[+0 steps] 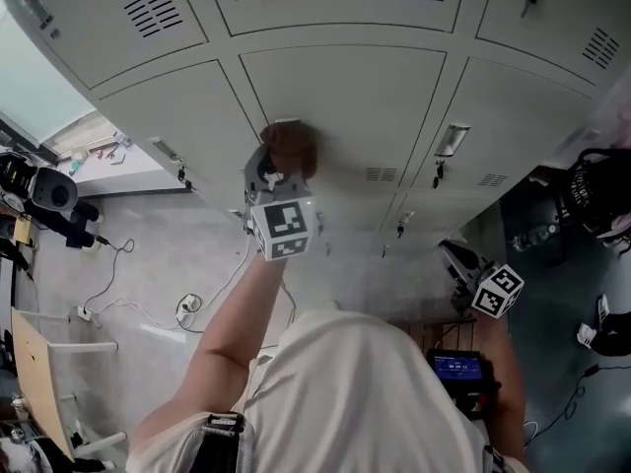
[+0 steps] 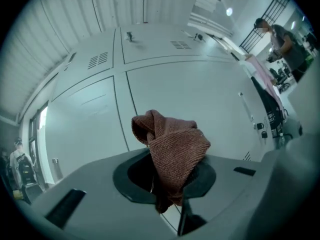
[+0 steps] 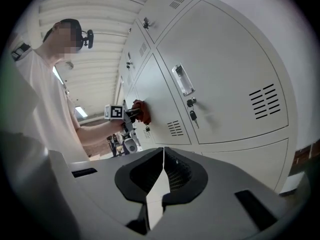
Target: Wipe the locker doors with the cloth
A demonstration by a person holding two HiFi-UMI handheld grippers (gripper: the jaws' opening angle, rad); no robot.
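While the head view shows only the cloth (image 1: 289, 149) pressed near a locker door's (image 1: 345, 106) edge, the left gripper (image 2: 167, 184), in its own view, clamps it; the right gripper (image 3: 162, 156) is closed, empty.

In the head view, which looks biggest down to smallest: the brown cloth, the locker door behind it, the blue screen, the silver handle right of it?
1. Locker door, by far.
2. Brown cloth.
3. Blue screen: nearly the cloth's size, and nearer the camera, so that order is unsure.
4. Silver handle, smallest.
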